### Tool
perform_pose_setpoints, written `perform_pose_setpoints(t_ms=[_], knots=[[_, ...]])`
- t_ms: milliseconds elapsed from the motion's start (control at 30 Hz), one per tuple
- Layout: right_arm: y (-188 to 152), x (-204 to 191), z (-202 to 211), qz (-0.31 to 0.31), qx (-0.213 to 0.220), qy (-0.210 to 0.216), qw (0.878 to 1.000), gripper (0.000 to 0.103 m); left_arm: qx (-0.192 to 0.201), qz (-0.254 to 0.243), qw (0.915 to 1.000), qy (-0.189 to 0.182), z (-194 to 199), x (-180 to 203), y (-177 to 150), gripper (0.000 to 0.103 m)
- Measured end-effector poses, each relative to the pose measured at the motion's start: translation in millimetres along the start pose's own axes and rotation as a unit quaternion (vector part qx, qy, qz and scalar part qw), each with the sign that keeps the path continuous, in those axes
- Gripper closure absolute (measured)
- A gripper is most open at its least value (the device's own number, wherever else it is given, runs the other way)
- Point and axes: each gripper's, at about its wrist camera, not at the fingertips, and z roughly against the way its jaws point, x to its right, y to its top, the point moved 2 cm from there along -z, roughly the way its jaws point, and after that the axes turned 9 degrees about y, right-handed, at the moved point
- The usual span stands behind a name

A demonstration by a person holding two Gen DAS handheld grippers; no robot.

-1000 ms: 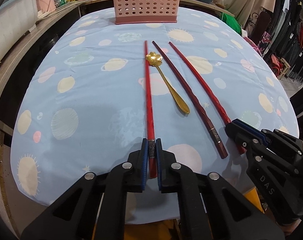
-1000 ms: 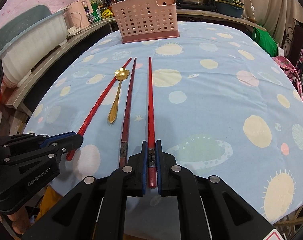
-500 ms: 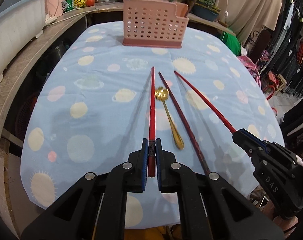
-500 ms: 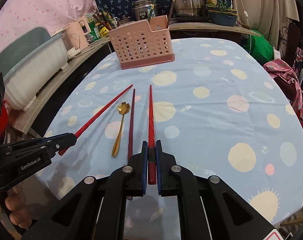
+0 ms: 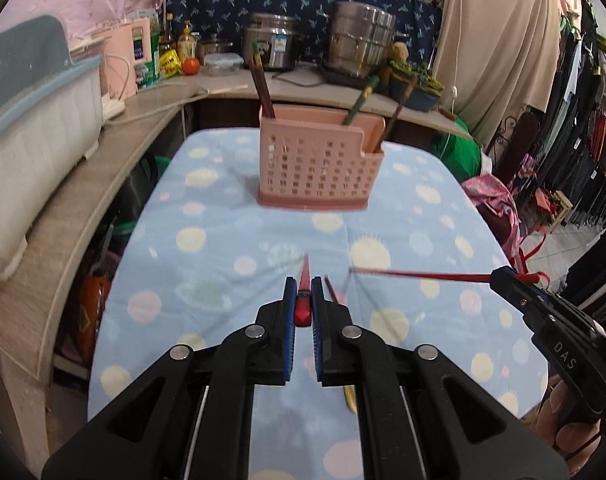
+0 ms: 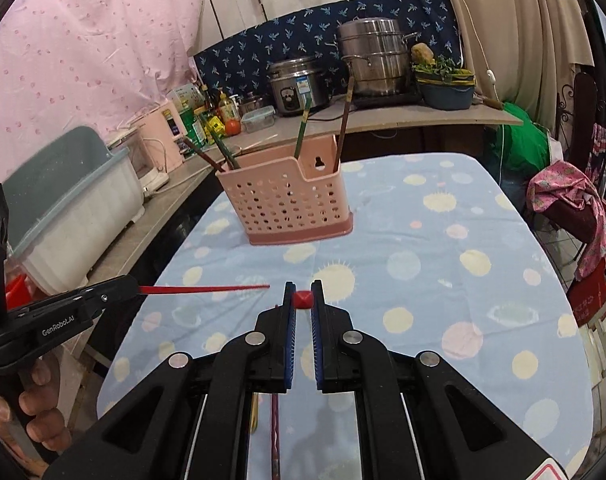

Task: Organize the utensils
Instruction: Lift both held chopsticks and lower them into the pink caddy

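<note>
Each gripper, left (image 5: 303, 300) and right (image 6: 302, 300), holds its fingers clamped on one red chopstick (raised off the desk (image 5: 223, 240)), likely bound for the pink basket (image 5: 319, 164).

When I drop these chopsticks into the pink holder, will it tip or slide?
Probably stays upright: the pink holder stands on a wide base and already carries leaning utensils. It looks like light perforated plastic on cloth, so a sideways knock from a red chopstick might shift it.
</note>
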Motion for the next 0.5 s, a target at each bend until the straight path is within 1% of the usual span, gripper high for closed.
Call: perform_pose_setpoints(t_ms=[167, 367, 500], knots=[[37, 0, -8, 0.002, 0.017, -0.003, 1.0, 0.096, 0.029, -0.002, 0.9996, 0.007, 1, 2, 42, 0.096], [78, 9, -17, -0.017, 0.035, 0.012, 0.999, 0.096, 0.05, 0.0, 0.9987, 0.008, -1, 3, 92, 0.096], [109, 12, -19, -0.022, 0.06, 0.021, 0.998, 0.096, 0.071, 0.007, 0.9975, 0.005, 3, 3, 126, 0.096]])
